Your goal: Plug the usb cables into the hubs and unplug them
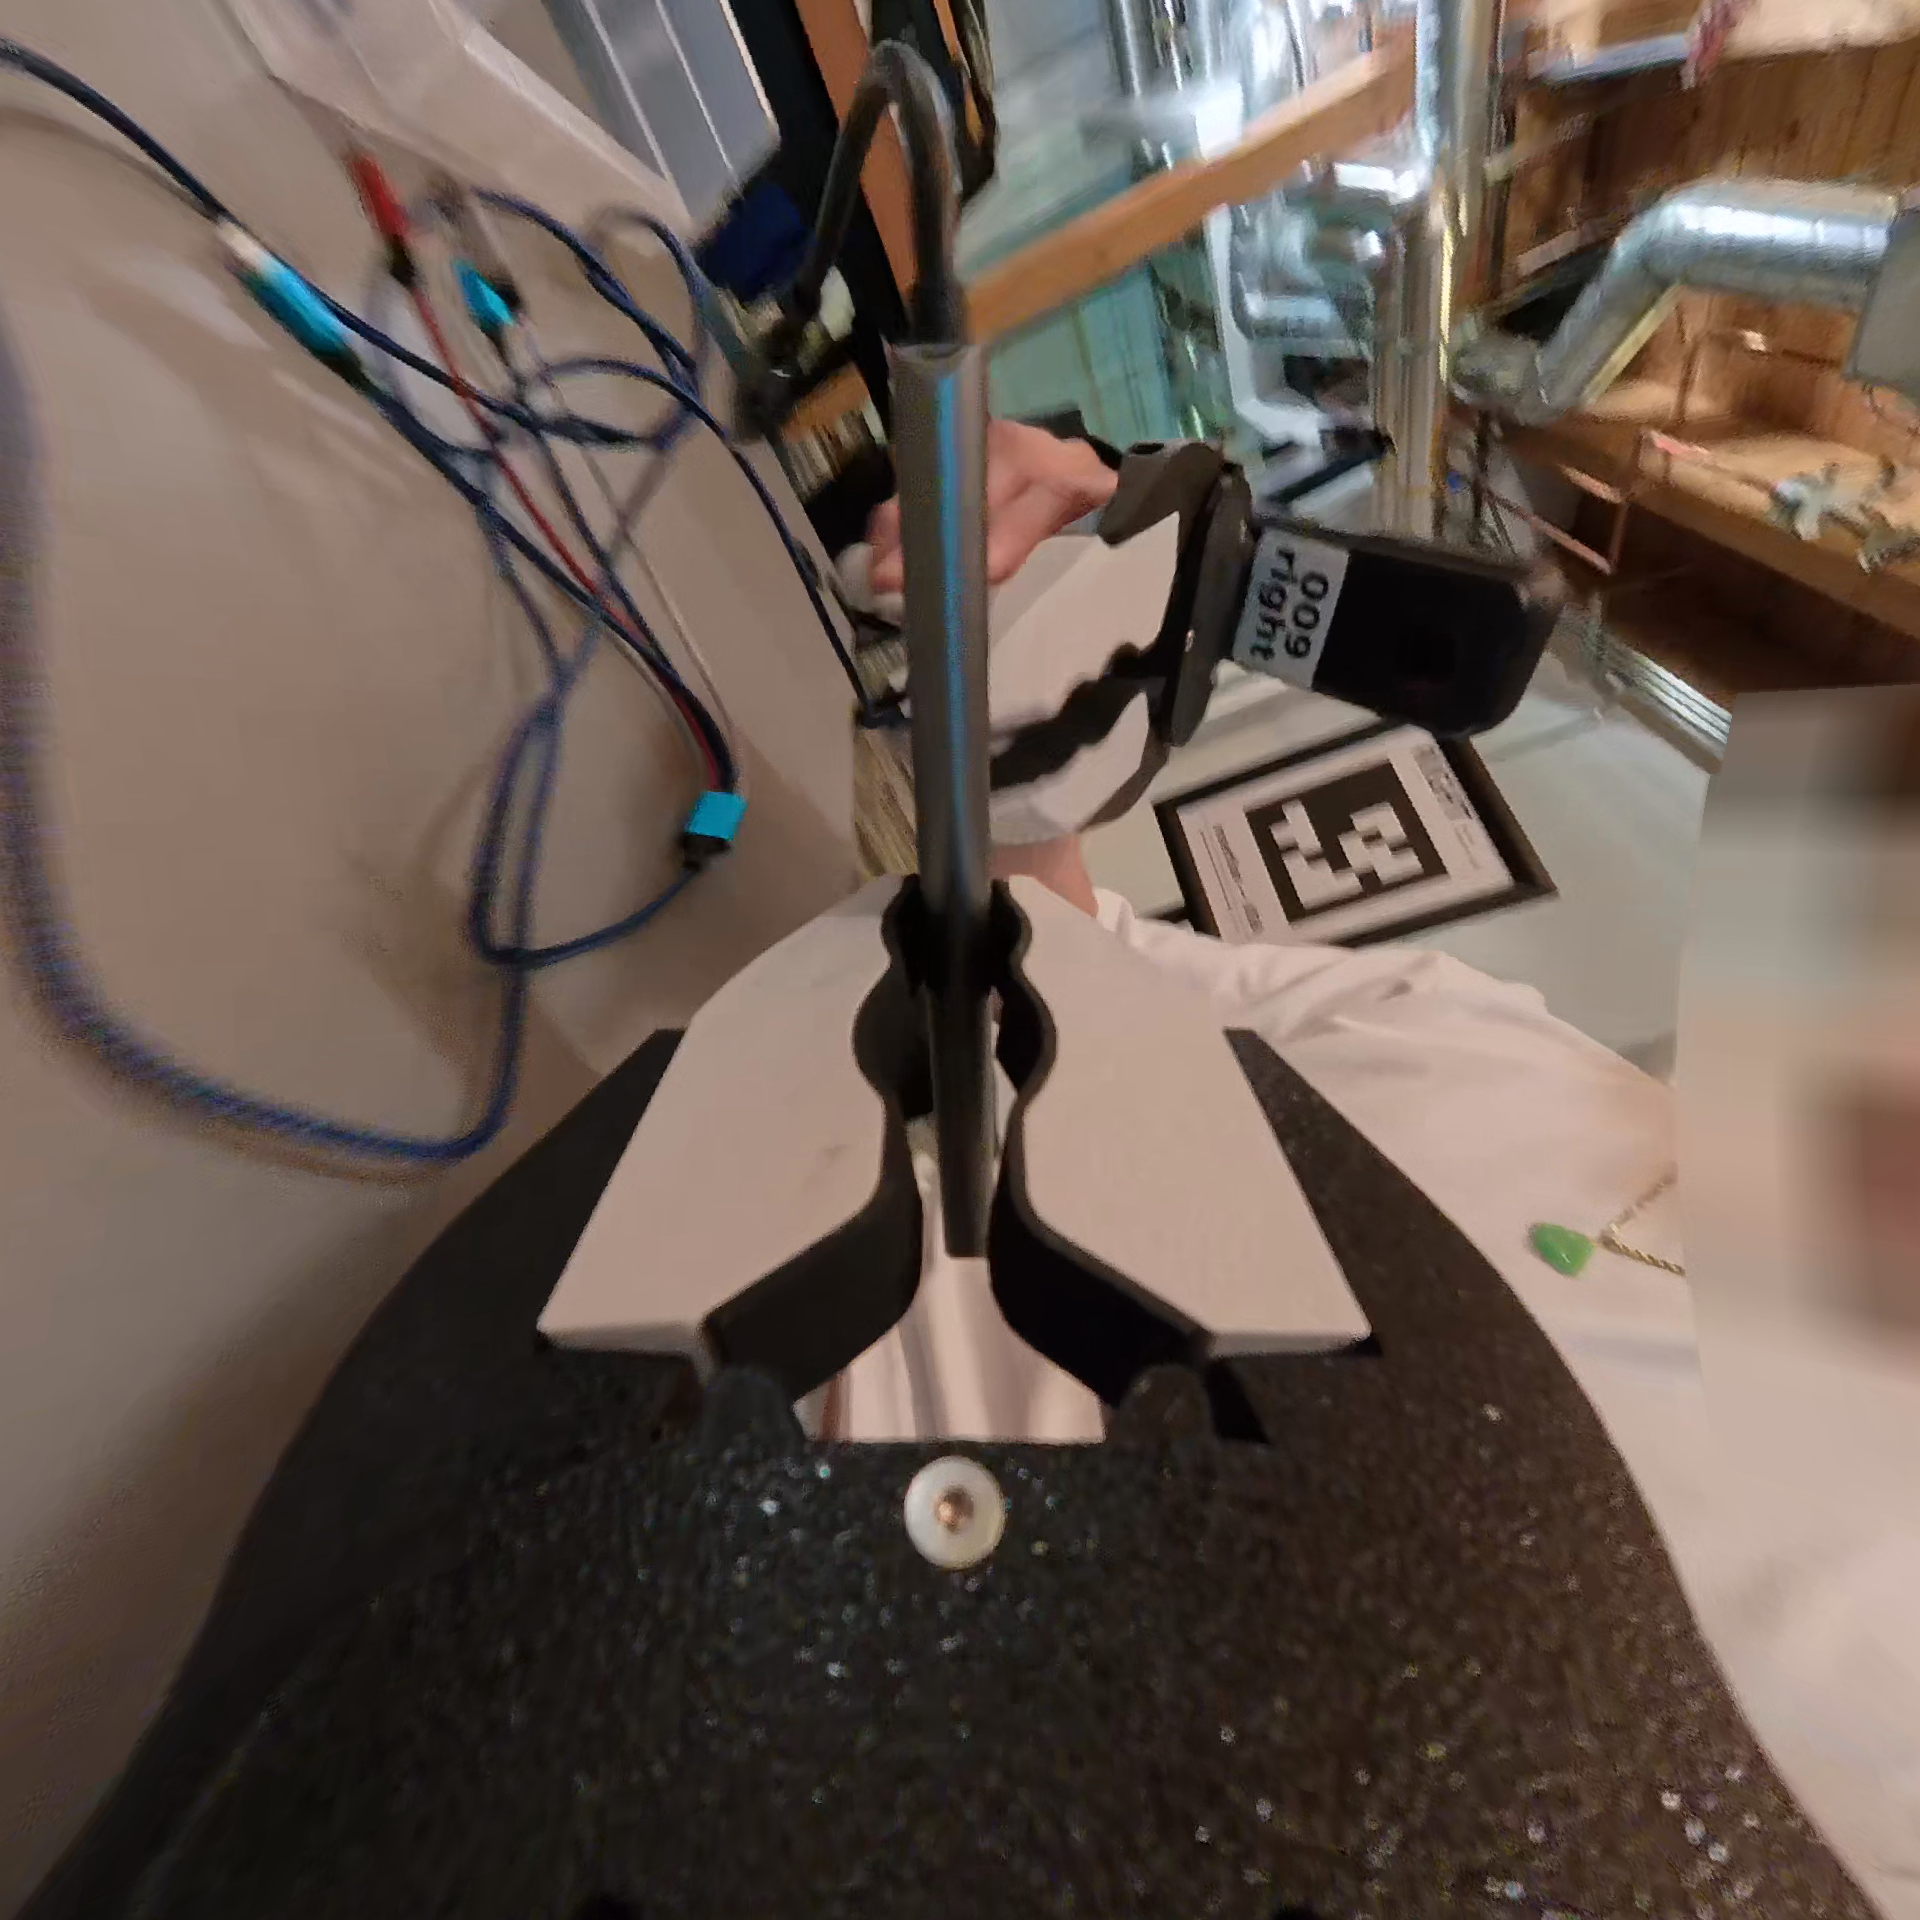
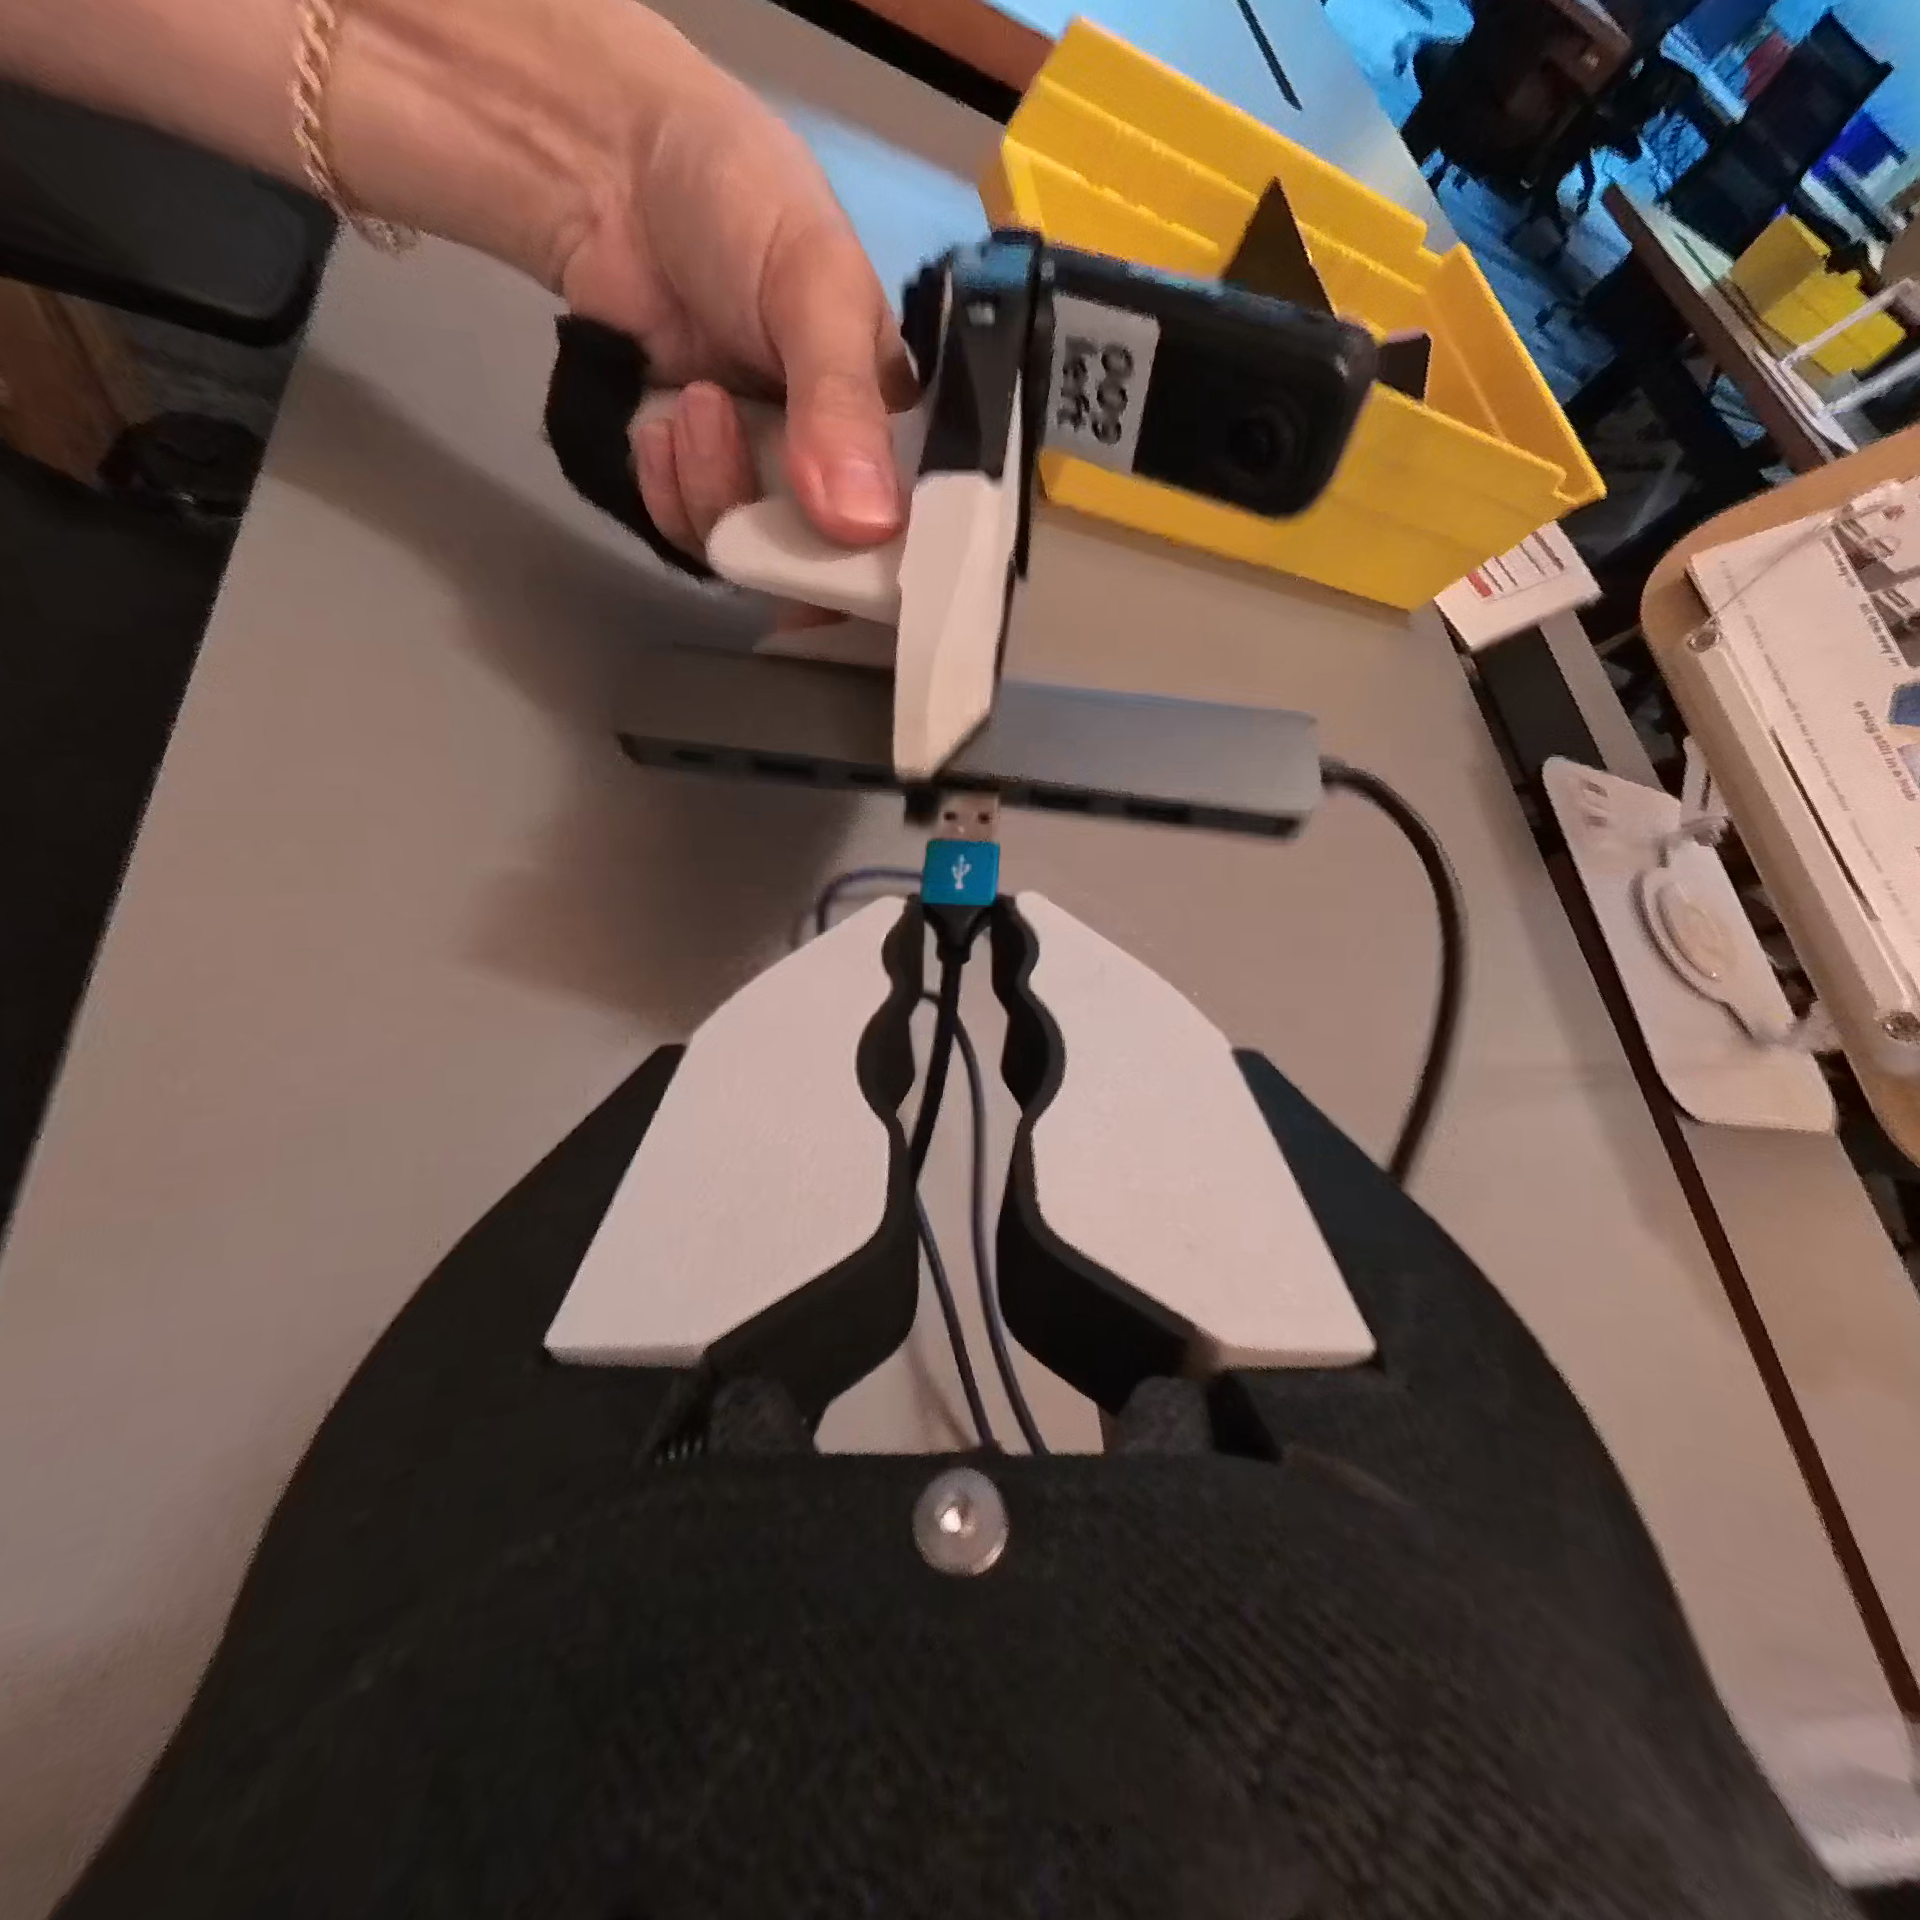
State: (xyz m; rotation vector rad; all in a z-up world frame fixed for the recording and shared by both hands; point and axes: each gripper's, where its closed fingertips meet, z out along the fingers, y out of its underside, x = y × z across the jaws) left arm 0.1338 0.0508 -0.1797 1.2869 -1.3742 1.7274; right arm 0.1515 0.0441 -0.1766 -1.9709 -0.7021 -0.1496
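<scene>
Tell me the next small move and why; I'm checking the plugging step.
Probably ease the right tongs straight forward. They grip the blue plug, whose metal tip sits at the grey hub's port row, apparently not yet seated, while the left tongs clamp the hub.

- Hub [image 2: 1091,743] lying crosswise on the table [image 2: 416,831], ahead of the right gripper [image 2: 958,914].
- Plug [image 2: 961,862] just before the hub's front edge, between the right gripper's fingertips.
- Left gripper [image 2: 935,727] on the hub from above.
- Bin [image 2: 1351,468] behind the hub.
- Loose cables [image 1: 540,582] left of the hub.
</scene>
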